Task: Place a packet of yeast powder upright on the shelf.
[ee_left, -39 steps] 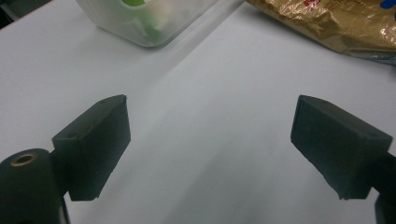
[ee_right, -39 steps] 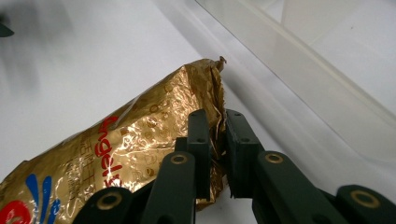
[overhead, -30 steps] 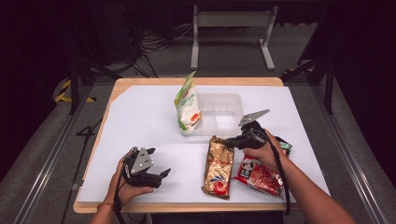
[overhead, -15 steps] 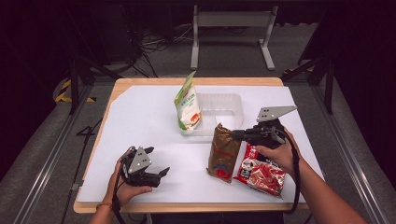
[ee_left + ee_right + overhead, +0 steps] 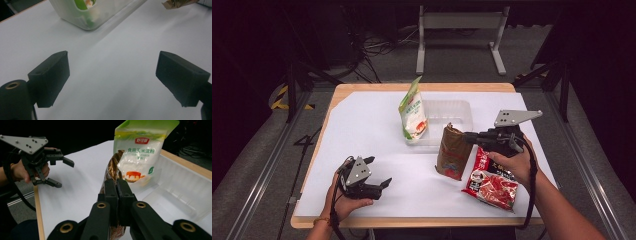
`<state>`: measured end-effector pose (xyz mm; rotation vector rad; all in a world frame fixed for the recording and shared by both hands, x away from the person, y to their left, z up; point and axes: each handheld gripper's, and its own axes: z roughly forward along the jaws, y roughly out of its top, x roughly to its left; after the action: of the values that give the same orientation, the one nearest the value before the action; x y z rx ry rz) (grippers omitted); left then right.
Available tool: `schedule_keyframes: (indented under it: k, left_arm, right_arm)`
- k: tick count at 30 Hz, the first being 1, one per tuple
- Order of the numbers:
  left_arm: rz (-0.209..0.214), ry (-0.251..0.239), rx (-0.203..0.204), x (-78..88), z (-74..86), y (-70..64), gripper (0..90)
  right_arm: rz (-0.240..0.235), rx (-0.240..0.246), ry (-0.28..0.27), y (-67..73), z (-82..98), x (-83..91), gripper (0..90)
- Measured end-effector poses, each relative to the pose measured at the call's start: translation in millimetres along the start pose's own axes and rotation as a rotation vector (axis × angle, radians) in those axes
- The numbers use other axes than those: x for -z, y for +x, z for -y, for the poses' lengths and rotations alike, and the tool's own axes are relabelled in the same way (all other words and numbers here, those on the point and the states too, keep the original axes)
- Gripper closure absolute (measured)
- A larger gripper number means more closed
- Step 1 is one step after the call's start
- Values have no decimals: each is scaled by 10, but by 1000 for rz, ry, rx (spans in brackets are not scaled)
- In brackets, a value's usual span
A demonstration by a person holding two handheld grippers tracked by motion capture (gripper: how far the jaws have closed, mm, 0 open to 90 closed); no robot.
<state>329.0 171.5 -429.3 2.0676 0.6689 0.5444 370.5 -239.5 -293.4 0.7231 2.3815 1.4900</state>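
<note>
The right gripper [image 5: 468,137] is clenched on the brown packet [image 5: 452,152], lifted at five o'clock of the clear tray [image 5: 452,107], not yet inside. The left gripper [image 5: 374,172] rests released on the surface [image 5: 372,125].

Black grippers [image 5: 362,176] with blocky jaws, brass-ringed screw holes, grey three-cornered plates, trailing black cables.

Your brown foil packet [image 5: 452,152] stands upright, top edge pinched, between the clear tray [image 5: 460,108] and red noodle packet [image 5: 492,180].
</note>
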Motion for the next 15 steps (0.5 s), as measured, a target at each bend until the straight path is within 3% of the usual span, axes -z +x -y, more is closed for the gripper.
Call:
schedule_keyframes:
  k: [6,15]
  left_arm:
    - [-6,1,4,11,7,5,125]
    - [-11,-4,7,21,9,13,124]
  right_arm:
    - [51,-18,-80,-27,-90,85,882]
    - [104,-26,-133,-65,-206,120,884]
